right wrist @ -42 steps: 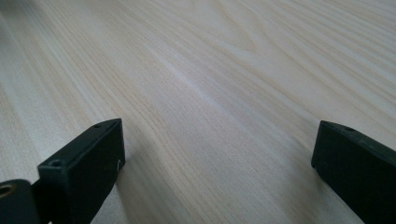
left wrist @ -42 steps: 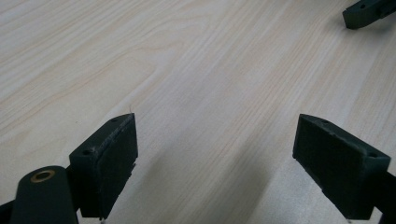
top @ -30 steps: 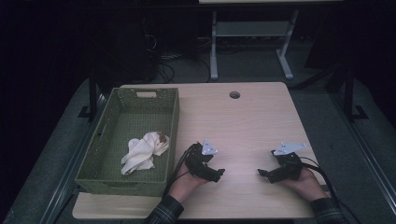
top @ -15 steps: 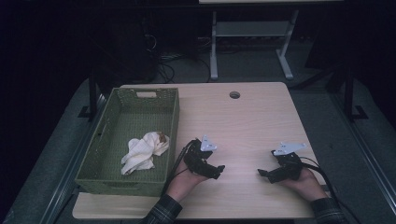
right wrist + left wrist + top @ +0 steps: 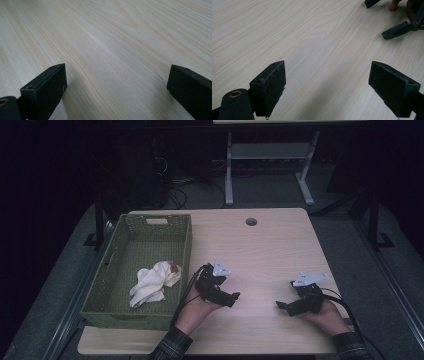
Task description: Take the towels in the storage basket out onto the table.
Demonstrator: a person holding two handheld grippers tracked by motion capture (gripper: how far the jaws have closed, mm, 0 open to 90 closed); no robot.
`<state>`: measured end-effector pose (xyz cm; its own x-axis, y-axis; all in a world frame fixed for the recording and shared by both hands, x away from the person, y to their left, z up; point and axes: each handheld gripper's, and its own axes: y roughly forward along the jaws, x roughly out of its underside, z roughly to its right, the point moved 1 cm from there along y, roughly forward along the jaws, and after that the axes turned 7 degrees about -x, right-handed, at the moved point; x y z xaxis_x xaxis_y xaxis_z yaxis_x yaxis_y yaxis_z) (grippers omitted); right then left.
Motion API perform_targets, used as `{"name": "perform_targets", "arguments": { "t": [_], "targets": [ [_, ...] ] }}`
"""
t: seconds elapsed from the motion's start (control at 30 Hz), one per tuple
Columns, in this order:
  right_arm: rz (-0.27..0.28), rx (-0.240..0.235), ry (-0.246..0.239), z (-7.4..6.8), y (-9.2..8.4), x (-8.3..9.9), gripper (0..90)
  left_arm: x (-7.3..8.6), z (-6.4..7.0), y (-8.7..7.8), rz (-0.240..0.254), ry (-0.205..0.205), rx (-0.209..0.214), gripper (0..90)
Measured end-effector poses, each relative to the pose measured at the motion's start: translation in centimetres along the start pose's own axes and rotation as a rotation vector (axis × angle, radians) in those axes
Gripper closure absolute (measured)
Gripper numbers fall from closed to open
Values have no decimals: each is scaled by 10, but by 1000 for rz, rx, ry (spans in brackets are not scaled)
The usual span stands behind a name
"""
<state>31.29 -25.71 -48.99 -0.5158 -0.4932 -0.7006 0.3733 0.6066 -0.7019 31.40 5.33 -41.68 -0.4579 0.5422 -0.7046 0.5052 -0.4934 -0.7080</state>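
My left gripper (image 5: 231,297) rests low on the light wood table (image 5: 260,250), just right of the green basket (image 5: 185,255), jaws pointing right. In the left gripper view its jaws (image 5: 327,85) stand wide open over bare wood. My right gripper (image 5: 282,306) sits near the table's front right, jaws pointing left toward the other. In the right gripper view it (image 5: 115,90) is open with nothing between the pads. A crumpled white cloth (image 5: 152,282) lies inside the basket.
The green woven basket takes up the table's left side. A round cable hole (image 5: 251,221) sits near the far edge. Black jaw tips of the other gripper (image 5: 397,30) show at the left gripper view's top right. Beyond the table stands a white metal frame (image 5: 265,165).
The left gripper has shifted slightly; otherwise both hands stay in place on the table.
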Motion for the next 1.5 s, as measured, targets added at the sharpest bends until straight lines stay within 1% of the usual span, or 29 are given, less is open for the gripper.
{"name": "perform_targets", "arguments": {
  "t": [0.03, 0.07, 0.17, 0.33, 0.43, 0.47, 0.53, 0.6, 0.67, 0.73, 0.77, 0.8, 0.87, 0.97, 1.0, 1.1, 1.2, 1.27, 1.43, 1.5],
  "targets": [
    [0, 0, 0, 0, 0, 0, 23, -1, -1, -1, 2, 2, 8, 137],
    [0, -1, 0, 0, 0, 0, 23, -2, -2, -3, 15, -4, 21, 137],
    [0, -1, 0, 0, 0, 0, 23, -5, -2, -5, 19, -4, 31, 137],
    [0, -1, 0, 0, 0, 0, 23, -11, -4, -8, 28, 11, 49, 137],
    [0, 0, -1, 0, 0, 0, 23, -14, -5, -10, 44, 15, 68, 136],
    [0, 0, -1, 0, 0, 0, 23, -15, -5, -11, 47, 25, 75, 136],
    [0, -1, 0, 0, 0, 0, 23, -17, -6, -13, 49, 33, 92, 136],
    [0, -1, 0, 0, 0, 0, 23, -20, -7, -15, 48, 37, 98, 136],
    [1, 0, -1, 0, 0, 0, 23, -21, -8, -16, 47, 37, 98, 136],
    [1, -1, -1, 0, 0, 0, 23, -25, -12, -19, 56, 36, 99, 135],
    [1, -1, -1, 0, 0, 0, 23, -25, -12, -19, 56, 36, 99, 135],
    [1, -1, 0, 0, 0, 0, 23, -28, -15, -22, 65, 37, 96, 135],
    [1, 0, -1, 0, 0, 0, 23, -31, -19, -23, 69, 30, 96, 135],
    [1, -1, 0, 0, 0, 0, 23, -33, -22, -24, 71, 30, 93, 135],
    [1, -1, -1, 0, 0, 0, 23, -34, -24, -25, 69, 38, 94, 135],
    [1, 0, -1, 0, 0, 0, 23, -36, -26, -26, 68, 30, 95, 136],
    [1, -1, -1, 0, 0, 0, 23, -38, -30, -29, 70, 33, 96, 136],
    [1, -1, 0, 0, 0, 0, 23, -40, -34, -31, 62, 36, 93, 136],
    [1, -1, -1, 0, 0, 0, 23, -41, -38, -34, 58, 42, 90, 137],
    [1, -1, 0, 0, 0, 0, 23, -40, -41, -38, 48, 54, 84, 137]
  ]
}}
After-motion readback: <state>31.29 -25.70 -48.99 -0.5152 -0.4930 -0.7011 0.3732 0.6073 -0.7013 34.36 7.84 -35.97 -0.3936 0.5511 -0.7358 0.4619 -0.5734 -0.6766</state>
